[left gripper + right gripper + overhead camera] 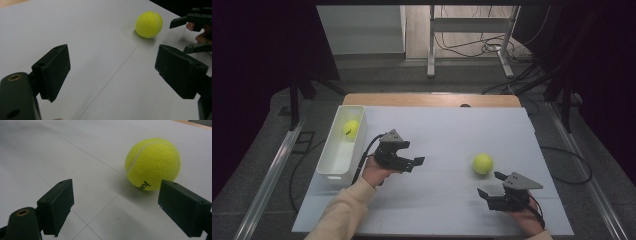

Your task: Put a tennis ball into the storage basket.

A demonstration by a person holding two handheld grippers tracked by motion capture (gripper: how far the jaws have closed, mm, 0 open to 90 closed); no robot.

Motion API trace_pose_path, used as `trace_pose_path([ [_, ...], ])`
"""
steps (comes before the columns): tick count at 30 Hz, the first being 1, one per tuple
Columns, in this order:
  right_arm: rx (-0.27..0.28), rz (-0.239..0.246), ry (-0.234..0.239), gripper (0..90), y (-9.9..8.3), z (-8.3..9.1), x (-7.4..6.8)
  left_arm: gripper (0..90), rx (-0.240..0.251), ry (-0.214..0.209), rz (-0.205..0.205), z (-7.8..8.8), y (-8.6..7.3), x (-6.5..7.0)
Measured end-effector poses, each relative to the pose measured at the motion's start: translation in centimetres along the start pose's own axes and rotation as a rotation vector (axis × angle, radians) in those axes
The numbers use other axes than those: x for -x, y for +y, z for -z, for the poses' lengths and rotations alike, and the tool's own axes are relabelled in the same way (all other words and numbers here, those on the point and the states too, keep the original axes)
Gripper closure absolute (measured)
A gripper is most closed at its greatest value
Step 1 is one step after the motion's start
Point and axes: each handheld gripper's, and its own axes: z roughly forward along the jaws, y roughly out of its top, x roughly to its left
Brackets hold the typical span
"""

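Right gripper (490, 184) sits low at the table's near right edge, jaws wide and empty, aimed toward 11 o'clock at the loose tennis ball (482, 163). The ball rests on the white sheet (437, 135) just beyond the jaw tips, untouched; in the right gripper view it lies ahead and off toward the right-hand jaw, so the approach looks slightly off-centre. Spread seems set to take the ball's width.

Left gripper (416, 161), jaws parted with nothing between them, hovers just beside the white bin (332, 165), pointing toward 3 o'clock. The bin, at the table's 9 o'clock, already holds a second ball (351, 128) at its far end, likely the destination.
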Motion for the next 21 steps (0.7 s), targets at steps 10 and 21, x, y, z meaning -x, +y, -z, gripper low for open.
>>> trace_pose_path([
  [10,0.000,-0.001,0.000,13.8,0.0,0.0,0.0,13.8,-0.002,-0.013,-0.013,-0.8,0.4,0.4],
  [21,0.000,-0.005,-0.004,13.8,0.0,0.1,0.0,13.8,-0.030,-0.039,-0.027,-3.0,0.9,1.1],
])
